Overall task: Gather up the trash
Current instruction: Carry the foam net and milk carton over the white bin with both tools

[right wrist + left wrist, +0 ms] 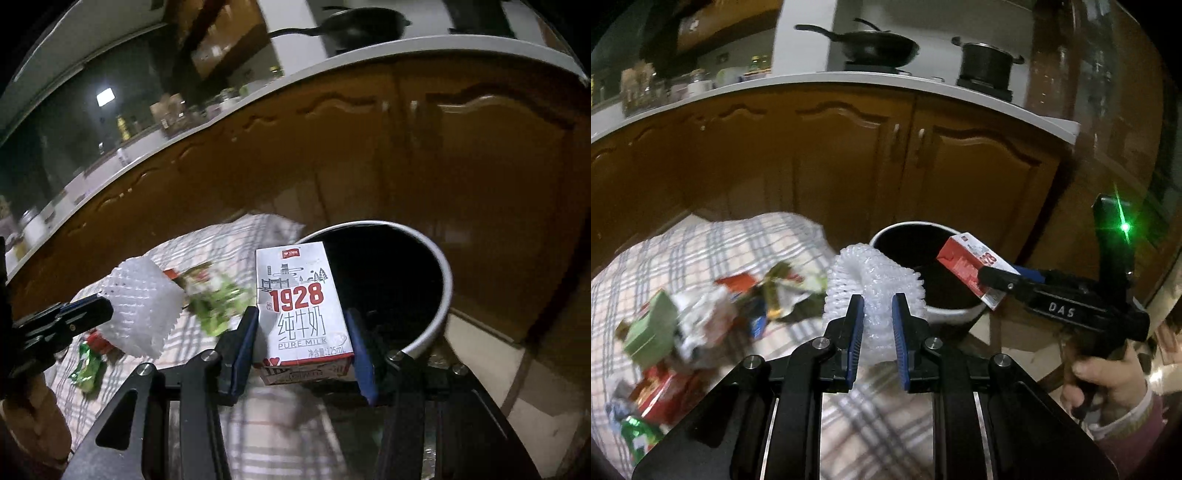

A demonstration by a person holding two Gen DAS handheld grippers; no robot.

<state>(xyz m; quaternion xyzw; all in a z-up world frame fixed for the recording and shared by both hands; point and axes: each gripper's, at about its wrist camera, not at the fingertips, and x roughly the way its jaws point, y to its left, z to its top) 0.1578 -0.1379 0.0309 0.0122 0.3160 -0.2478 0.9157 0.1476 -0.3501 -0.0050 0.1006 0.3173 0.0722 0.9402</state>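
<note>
left gripper point(878, 301): mine, lower centre of the left wrist view; jaws nearly together, clamped on the white foam net point(873, 280), which bulges above the blue pads.
foam net: curled, hanging over the near-left rim of the bin point(955, 314); in the right wrist view it sits at left, held out from the dark fingers.
right gripper point(303, 314): lower centre of the right wrist view; both pads pressed on the sides of the milk carton point(299, 295), firm grip.
milk carton: upright between my pads, white and red, "1928 PURE MILK" facing the camera; in the left wrist view it is tilted over the bin's right rim.
bin: white rim, dark inside, centre-right in both views, just beside the table edge.
remaining trash point(701, 306): wrappers and small boxes on the checked tablecloth point(713, 240), left of frame; blurred, so exact items unclear, maybe a green box and red packs.
hand point(1108, 380): lower right of the left wrist view, wrapped round the right gripper's handle, pink sleeve.
background: wooden cabinets, wok point(871, 46) and pot point(988, 61) on the counter, top of frame.
</note>
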